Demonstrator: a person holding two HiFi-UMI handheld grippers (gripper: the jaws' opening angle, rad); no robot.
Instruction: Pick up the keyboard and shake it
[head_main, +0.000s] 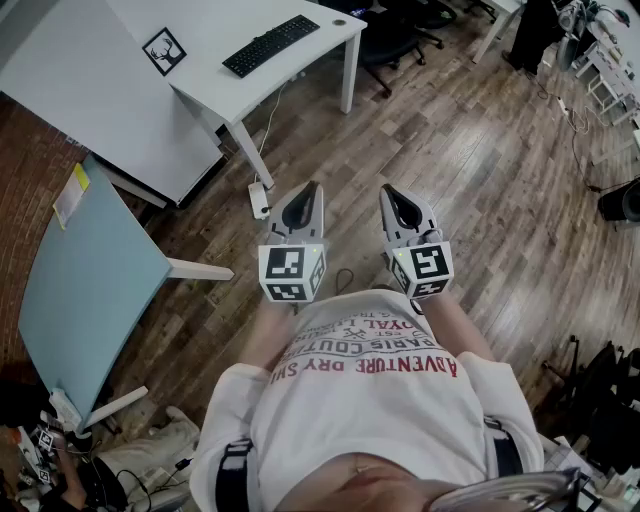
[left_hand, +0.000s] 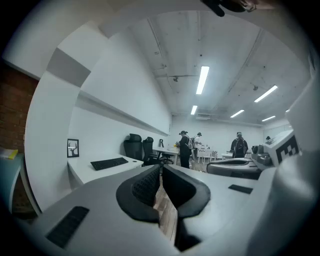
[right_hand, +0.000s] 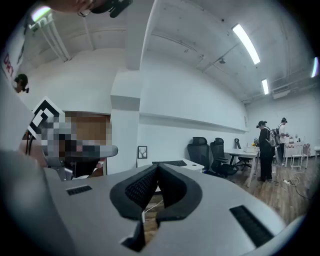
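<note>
Closest to me, both tongs are held out level in front of my chest, the left tongs and the right tongs side by side, each pinched fully closed with nothing between the pads. Below them is only wooden floor. The keyboard is well ahead of me and off to my left, lying flat near the front edge of the white surface, untouched, with a small framed picture standing to the keyboard's left. So the job has not really begun, and the step in hand is the approach. I judge I should walk up square to the keyboard's long side, spread both tongs before they arrive, and take it by its two short ends so it lifts level. It is thin and probably light, so I want a firm pinch on both ends before any shaking. A cord hangs below the keyboard's end of the surface; I cannot tell whether it belongs to the keyboard, so I would lift slowly first. Beyond the keyboard stand dark chairs.
</note>
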